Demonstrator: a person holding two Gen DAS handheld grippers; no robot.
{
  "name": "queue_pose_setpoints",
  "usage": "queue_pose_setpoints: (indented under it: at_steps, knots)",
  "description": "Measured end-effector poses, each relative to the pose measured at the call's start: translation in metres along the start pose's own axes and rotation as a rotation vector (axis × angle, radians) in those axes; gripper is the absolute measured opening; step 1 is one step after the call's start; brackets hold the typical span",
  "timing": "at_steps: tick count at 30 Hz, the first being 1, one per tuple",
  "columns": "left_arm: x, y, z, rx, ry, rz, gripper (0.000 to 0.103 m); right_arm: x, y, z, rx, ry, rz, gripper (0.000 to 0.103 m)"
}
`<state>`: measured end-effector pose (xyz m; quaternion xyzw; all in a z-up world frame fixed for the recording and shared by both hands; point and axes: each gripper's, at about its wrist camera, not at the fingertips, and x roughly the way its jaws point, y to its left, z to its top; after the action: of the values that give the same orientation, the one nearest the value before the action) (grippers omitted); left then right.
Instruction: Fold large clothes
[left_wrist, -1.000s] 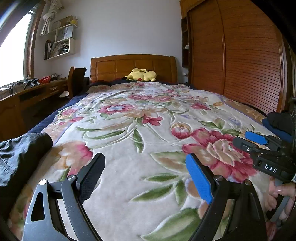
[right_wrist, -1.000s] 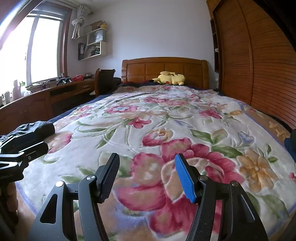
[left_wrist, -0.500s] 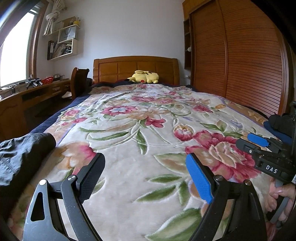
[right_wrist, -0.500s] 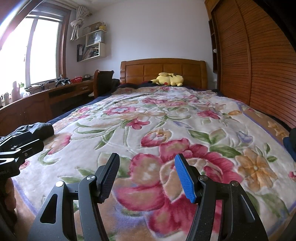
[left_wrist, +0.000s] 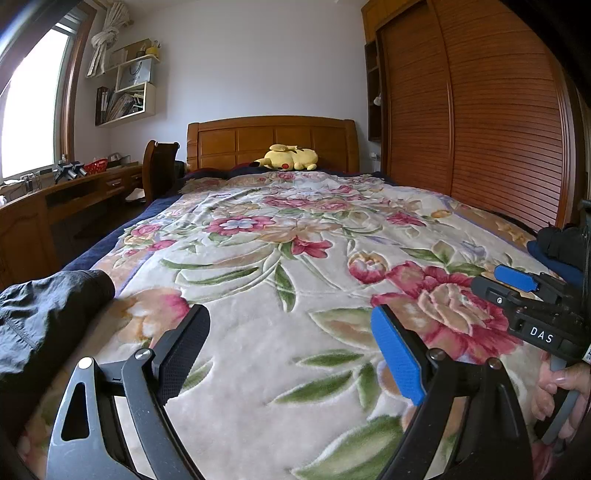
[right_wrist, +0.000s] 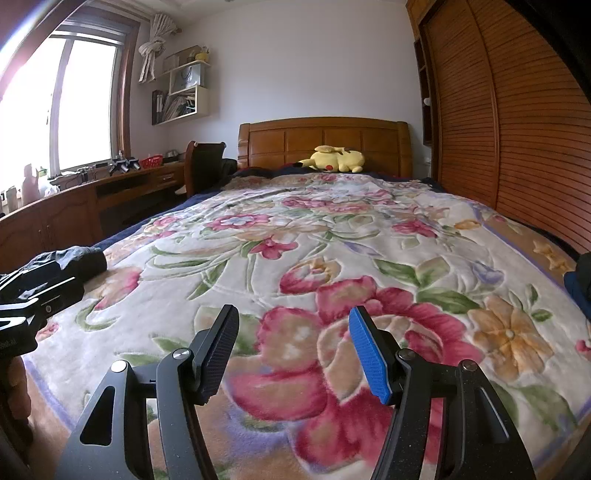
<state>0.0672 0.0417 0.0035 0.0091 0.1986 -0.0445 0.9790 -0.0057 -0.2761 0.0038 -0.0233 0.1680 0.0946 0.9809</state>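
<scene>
Lying bunched at the bed's (left_wrist: 110, 254) left edge is a dark garment (left_wrist: 44, 314) — nobody is touching it. Both tongs are hovering over the floral blanket (left_wrist: 295, 295), the left gripper (left_wrist: 291, 347) gaping wide, the right gripper (right_wrist: 295, 350) parted and empty.

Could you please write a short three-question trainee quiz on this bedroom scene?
1. True or false: the left tool grips the black garment.
2. What lies against the headboard: A a yellow plush toy, B a red cushion, C a book?
3. Fill in: both tools hang over the ___ blanket.

Key: 1 false, its jaws are open and empty; 2 A, the yellow plush toy; 3 floral. The right tool is open too.
</scene>
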Motion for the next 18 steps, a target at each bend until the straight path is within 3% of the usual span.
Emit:
queue_pose_setpoints:
  at_steps: [18]
  knots:
    - [-0.0002,0.0000,-0.0003,0.001,0.000,-0.001,0.090,0.0013,-0.0004,0.0003,0.002,-0.002,-0.001,0.064]
